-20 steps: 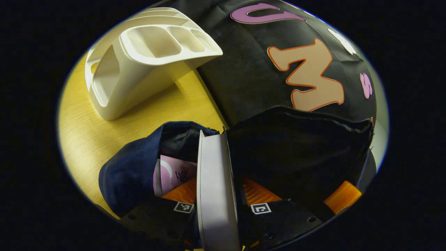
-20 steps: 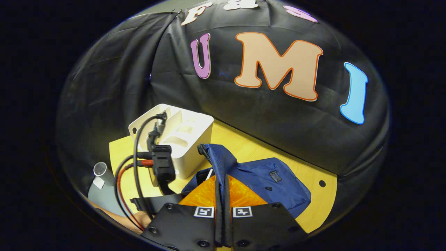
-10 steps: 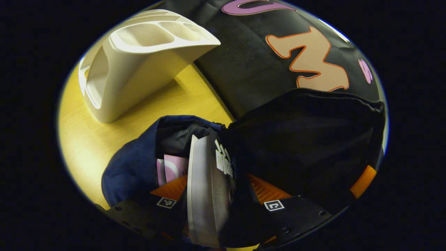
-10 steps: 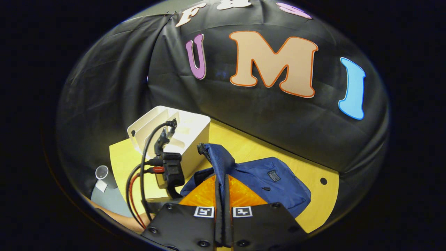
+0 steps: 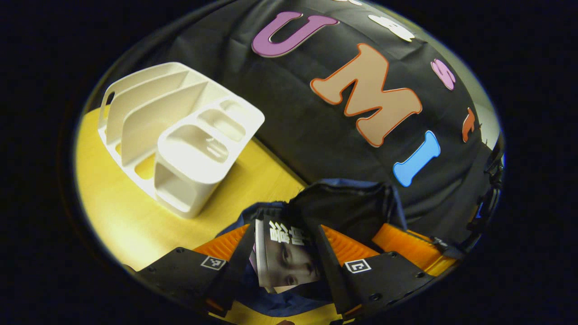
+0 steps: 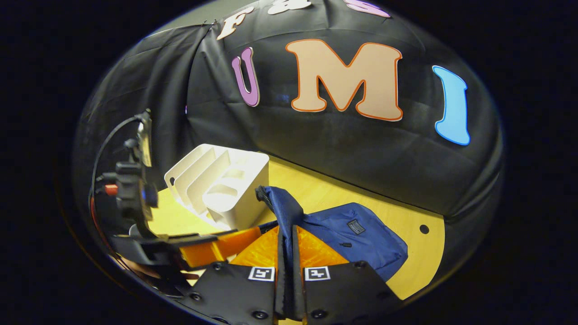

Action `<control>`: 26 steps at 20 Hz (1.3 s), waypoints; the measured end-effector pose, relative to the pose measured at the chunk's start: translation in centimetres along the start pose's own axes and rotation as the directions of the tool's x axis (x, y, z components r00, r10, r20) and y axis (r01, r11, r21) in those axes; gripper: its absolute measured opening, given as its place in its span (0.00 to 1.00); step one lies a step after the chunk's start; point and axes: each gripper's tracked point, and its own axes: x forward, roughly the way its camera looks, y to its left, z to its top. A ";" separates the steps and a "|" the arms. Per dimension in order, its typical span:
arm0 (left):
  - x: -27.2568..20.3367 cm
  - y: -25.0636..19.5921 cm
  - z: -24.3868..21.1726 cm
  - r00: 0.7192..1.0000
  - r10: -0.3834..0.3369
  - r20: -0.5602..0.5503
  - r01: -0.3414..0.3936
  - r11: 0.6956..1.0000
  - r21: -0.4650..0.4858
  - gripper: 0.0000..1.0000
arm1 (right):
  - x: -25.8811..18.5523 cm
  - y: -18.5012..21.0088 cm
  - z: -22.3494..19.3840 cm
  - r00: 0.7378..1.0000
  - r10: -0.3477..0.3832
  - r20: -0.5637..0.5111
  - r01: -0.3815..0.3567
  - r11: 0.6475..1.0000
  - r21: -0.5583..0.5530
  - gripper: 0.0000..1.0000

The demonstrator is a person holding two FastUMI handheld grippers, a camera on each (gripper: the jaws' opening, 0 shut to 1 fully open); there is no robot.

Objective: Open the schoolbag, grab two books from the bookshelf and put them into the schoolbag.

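Two fingers of the right gripper (image 6: 285, 253) pinched tight on the raised zipper edge of the blue schoolbag (image 6: 361, 239), holding the flap up. Left gripper (image 5: 282, 253) angled down over the schoolbag's mouth, jaws parted, a book (image 5: 282, 257) between them; contact unclear. Beside the schoolbag on the yellow table (image 5: 113, 212), a white bookshelf (image 5: 180, 135).

A staged recording booth, not a lived-in room: black cloth wall (image 6: 361, 149) draped close behind a small yellow wooden tabletop (image 5: 113, 198), cabled camera rig (image 6: 131, 194) at the left.
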 end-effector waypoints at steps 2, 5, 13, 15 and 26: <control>-1.3 0.0 3.1 0.999 0.000 0.051 -0.003 0.999 0.042 0.80 | -0.3 0.1 0.3 1.000 -0.007 0.008 0.007 1.000 0.006 0.12; -3.0 0.5 7.4 0.994 0.006 0.106 -0.014 0.997 0.072 0.79 | -0.8 2.3 1.5 0.998 0.032 0.046 -0.035 0.996 0.078 0.41; -6.9 2.4 18.4 0.961 0.011 0.276 -0.109 0.934 0.341 0.79 | -3.4 1.5 9.3 0.931 -0.167 0.325 0.126 0.981 0.145 0.92; -7.5 2.5 20.4 0.954 0.000 0.299 -0.132 0.896 0.423 0.81 | -4.2 1.1 10.1 0.903 -0.241 0.356 0.192 0.967 0.169 0.92; -8.9 3.0 26.6 0.890 -0.058 0.451 -0.226 0.805 0.549 0.92 | -7.7 -1.6 12.1 0.756 -0.480 0.446 0.409 0.877 0.251 0.91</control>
